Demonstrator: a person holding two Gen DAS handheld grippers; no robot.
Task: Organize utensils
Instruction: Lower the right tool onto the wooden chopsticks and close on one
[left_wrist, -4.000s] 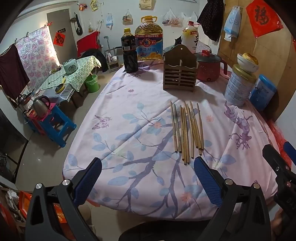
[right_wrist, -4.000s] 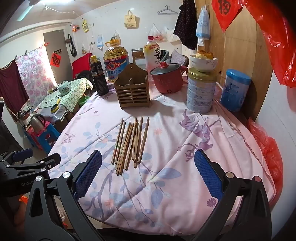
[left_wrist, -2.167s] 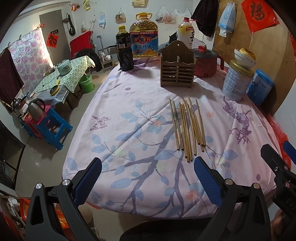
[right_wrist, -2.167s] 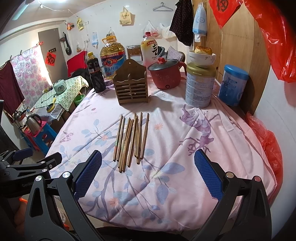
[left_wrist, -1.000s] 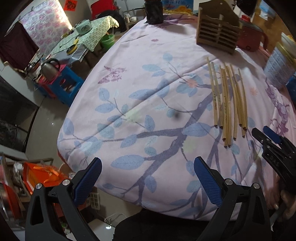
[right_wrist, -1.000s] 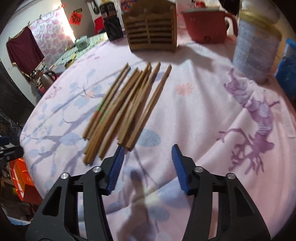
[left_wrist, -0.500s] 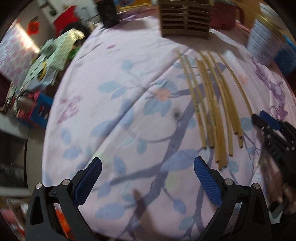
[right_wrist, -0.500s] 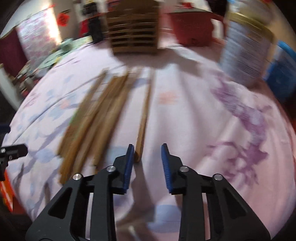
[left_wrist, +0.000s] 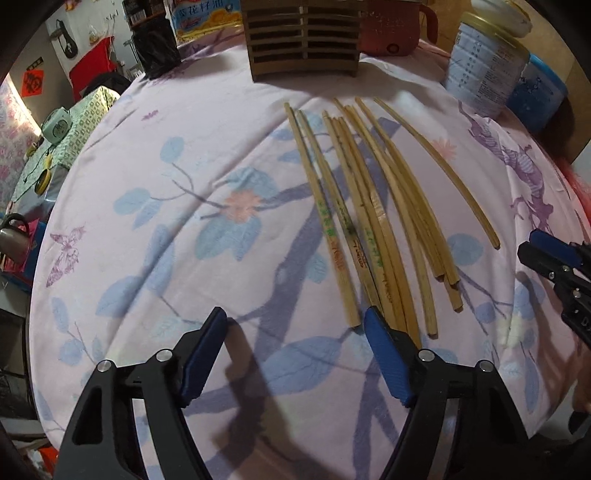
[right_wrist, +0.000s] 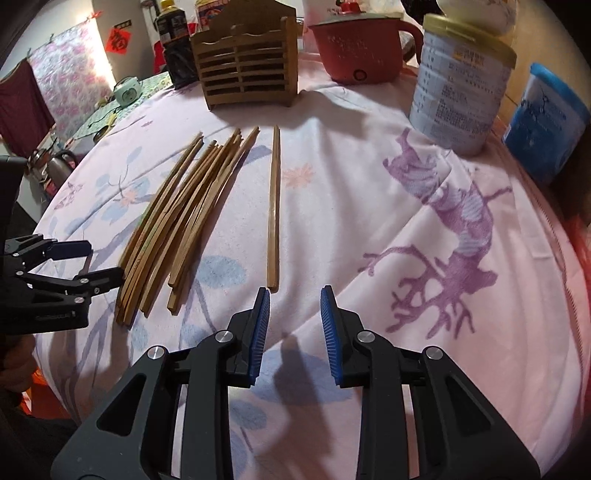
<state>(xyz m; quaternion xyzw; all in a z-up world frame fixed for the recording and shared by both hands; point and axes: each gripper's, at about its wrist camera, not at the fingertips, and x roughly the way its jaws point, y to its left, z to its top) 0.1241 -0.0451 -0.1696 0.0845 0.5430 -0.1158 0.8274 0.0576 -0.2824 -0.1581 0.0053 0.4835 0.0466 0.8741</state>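
Observation:
Several bamboo chopsticks (left_wrist: 369, 206) lie in a loose bundle on the pink floral cloth, and one single chopstick (right_wrist: 274, 206) lies apart to their right. A slatted wooden holder (right_wrist: 247, 70) stands upright at the back. My left gripper (left_wrist: 295, 321) hovers over the bundle's near ends with its jaws closing. The leftmost stick's end lies just inside its right finger, untouched. My right gripper (right_wrist: 295, 295) is open with a narrow gap, and the single chopstick's near end sits by its left fingertip. Each gripper shows at the edge of the other's view, the left gripper (right_wrist: 85, 266) and the right gripper (left_wrist: 532, 243).
A red pot (right_wrist: 358, 48), a pale tin (right_wrist: 461, 92) and a blue canister (right_wrist: 546, 122) stand at the back right. A dark bottle (right_wrist: 177, 55) stands left of the holder. The table edge drops away on the left and near sides.
Both grippers came down close over the chopsticks' near ends and their jaws narrowed. The rightmost chopstick now lies apart from the bundle.

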